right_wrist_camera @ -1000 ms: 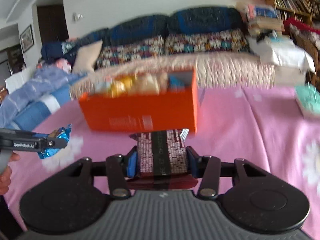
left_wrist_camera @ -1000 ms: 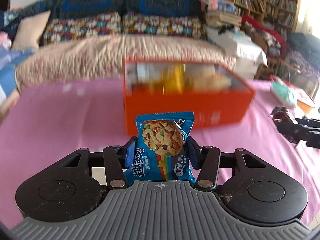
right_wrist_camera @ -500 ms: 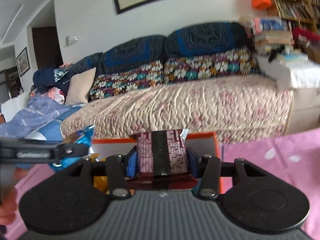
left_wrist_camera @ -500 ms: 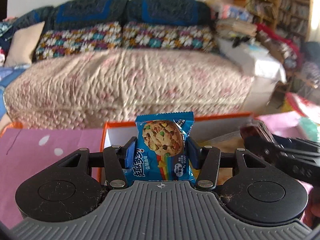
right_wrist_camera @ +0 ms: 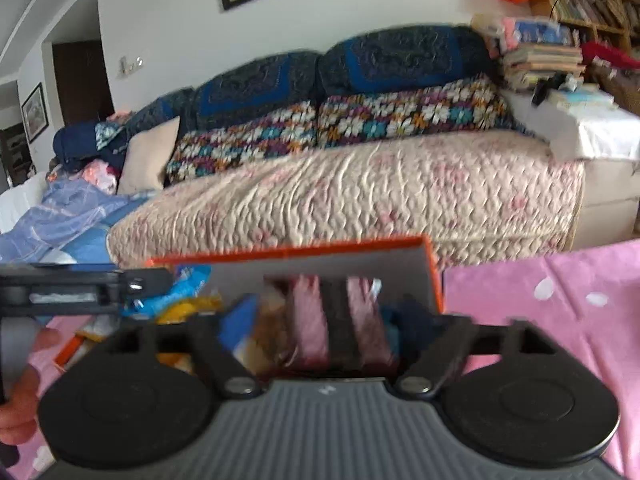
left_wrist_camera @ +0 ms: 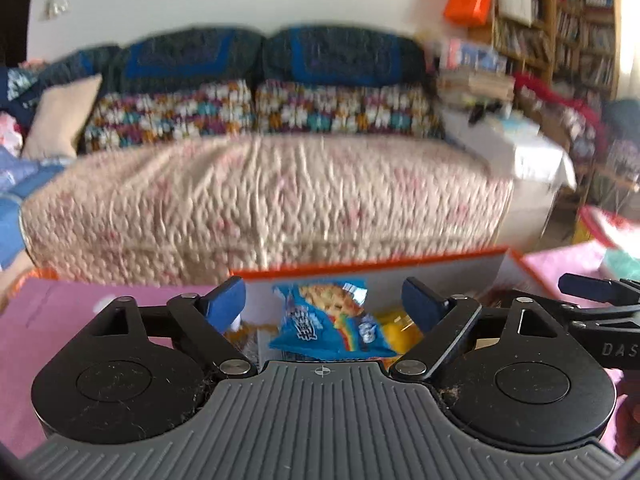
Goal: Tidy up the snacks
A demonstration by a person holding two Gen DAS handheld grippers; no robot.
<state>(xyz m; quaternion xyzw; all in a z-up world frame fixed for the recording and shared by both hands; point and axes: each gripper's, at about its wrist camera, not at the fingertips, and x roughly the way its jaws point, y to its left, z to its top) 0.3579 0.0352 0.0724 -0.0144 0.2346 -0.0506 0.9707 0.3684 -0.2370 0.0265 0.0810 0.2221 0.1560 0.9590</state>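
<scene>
My left gripper (left_wrist_camera: 323, 300) is open over the orange box (left_wrist_camera: 372, 266). The blue cookie packet (left_wrist_camera: 328, 320) lies loose between its spread fingers, inside the box on other snacks. My right gripper (right_wrist_camera: 324, 320) is also open, blurred, over the same orange box (right_wrist_camera: 296, 252). The dark red and pink snack packet (right_wrist_camera: 336, 320) sits loose between its spread fingers, in the box. The left gripper shows at the left of the right wrist view (right_wrist_camera: 80, 292), and the right gripper at the right of the left wrist view (left_wrist_camera: 592, 304).
The box stands on a pink flowered tablecloth (right_wrist_camera: 560, 300). Behind it is a sofa with a quilted cover (left_wrist_camera: 260, 200) and patterned cushions. Bookshelves (left_wrist_camera: 560, 20) and stacked books stand at the right. A yellow packet (left_wrist_camera: 400, 328) lies in the box.
Both grippers moved over the box and opened. The cookie packet and the dark red packet dropped from the jaws into the box.
</scene>
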